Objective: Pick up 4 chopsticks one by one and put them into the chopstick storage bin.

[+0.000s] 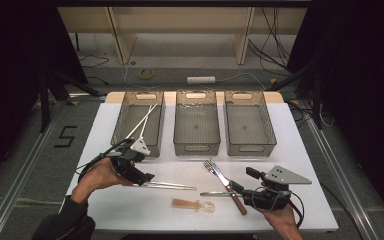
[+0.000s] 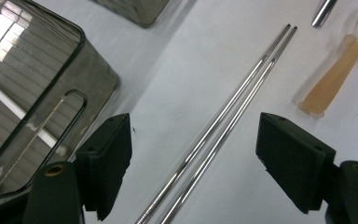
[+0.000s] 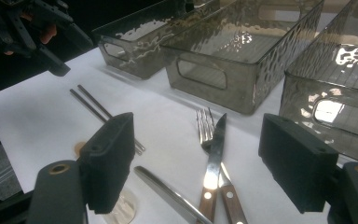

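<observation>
A pair of metal chopsticks (image 1: 170, 186) lies on the white table (image 1: 300, 150), near its front left. My left gripper (image 1: 146, 178) is at their near end, jaws open. In the left gripper view the chopsticks (image 2: 223, 121) run between the two jaws of the left gripper (image 2: 193, 149), and neither pad touches them. My right gripper (image 1: 244, 180) stands open at the front right, with nothing held. In the right gripper view, the right gripper (image 3: 196, 163) has a wooden-handled knife (image 3: 214, 158) lying crossed over a fork (image 3: 205, 123) ahead of its jaws.
Three translucent grey bins stand in a row at the back: the left bin (image 1: 125, 125) holds white chopsticks (image 1: 142, 122), with the middle bin (image 1: 196, 145) and right bin (image 1: 267, 135) beside it. A clear, amber-handled spoon (image 1: 192, 204) and a plain metal handle (image 1: 215, 193) lie near the front edge.
</observation>
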Tool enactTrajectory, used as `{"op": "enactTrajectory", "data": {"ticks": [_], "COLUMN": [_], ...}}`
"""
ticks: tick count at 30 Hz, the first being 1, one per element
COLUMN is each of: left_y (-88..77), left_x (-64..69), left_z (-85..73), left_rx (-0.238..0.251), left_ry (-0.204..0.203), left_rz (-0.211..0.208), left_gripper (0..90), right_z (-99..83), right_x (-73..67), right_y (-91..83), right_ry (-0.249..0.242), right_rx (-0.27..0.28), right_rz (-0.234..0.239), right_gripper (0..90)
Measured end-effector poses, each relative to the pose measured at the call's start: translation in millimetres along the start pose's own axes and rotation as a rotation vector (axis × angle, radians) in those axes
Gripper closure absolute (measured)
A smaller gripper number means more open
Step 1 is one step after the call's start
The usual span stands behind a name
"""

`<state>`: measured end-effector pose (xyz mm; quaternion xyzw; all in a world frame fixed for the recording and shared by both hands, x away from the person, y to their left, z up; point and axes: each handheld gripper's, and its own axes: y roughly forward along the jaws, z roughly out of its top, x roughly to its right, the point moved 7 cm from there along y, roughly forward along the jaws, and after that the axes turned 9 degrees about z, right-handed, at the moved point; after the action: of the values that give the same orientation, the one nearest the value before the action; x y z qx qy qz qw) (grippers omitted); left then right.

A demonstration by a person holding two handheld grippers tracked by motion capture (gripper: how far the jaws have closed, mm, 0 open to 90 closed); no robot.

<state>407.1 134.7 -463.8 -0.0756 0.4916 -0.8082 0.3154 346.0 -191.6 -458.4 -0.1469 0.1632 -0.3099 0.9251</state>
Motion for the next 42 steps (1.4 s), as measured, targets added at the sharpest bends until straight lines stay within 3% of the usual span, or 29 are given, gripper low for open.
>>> {"op": "enactTrajectory", "data": {"ticks": [13, 25, 27, 34, 35, 42], "left_y": [7.9, 21.1, 24.9, 34.8, 35.2, 41.2], "left_x": [13.6, 19.8, 20.6, 23.5, 22.0, 22.1], "left_z": [-9.1, -21.8, -26.1, -32.4, -33.0, -35.8], "left_rx": [-0.084, -0.139, -0.166, -0.19, -0.198, -0.217], "left_ry": [0.104, 0.156, 0.182, 0.215, 0.234, 0.255], "left_rz": [-0.032, -0.067, -0.075, -0.073, -0.074, -0.08], "left_gripper": [31.3, 44.6, 46.4, 54.7, 55.9, 63.3], "right_z": [0.2, -0.2, -0.2, -0.2, -0.2, -0.5], "right_x": [-0.9, -1.6, -1.4, -1.9, -1.9, -1.9], "right_y": [0.3, 1.8, 1.8, 1.6, 1.8, 2.6], "right_ry": [-0.005, -0.01, -0.009, -0.012, -0.013, -0.011], "right_rx": [-0.004, -0.012, -0.012, -0.012, -0.012, -0.016], "right_rz": [0.002, 0.001, 0.001, 0.002, 0.003, 0.003], "right_gripper": [28.0, 28.0, 27.9, 28.0, 27.9, 28.0]}}
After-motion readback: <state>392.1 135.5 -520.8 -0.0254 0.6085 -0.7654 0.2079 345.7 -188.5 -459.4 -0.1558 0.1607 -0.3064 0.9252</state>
